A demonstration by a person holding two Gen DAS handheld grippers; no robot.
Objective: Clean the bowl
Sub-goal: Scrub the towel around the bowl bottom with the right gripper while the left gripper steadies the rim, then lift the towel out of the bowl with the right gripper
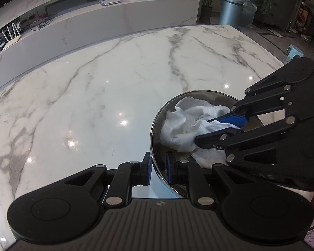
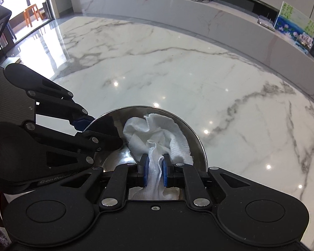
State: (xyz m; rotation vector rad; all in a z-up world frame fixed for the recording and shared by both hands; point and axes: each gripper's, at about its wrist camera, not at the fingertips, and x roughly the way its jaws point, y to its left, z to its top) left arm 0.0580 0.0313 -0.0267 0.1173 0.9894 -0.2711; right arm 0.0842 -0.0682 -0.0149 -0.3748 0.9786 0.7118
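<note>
Two grippers share one steel bowl [image 2: 195,138] on the marble desk [image 1: 106,96]: left gripper [image 1: 158,172] clamped on its rim, right gripper [image 2: 155,172] pinching a white paper towel [image 2: 157,138] inside. Best practice: steady rim, sweeping the whole interior.

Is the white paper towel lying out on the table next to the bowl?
No, the paper towel is crumpled inside the metal bowl, pinched by the right gripper.
</note>
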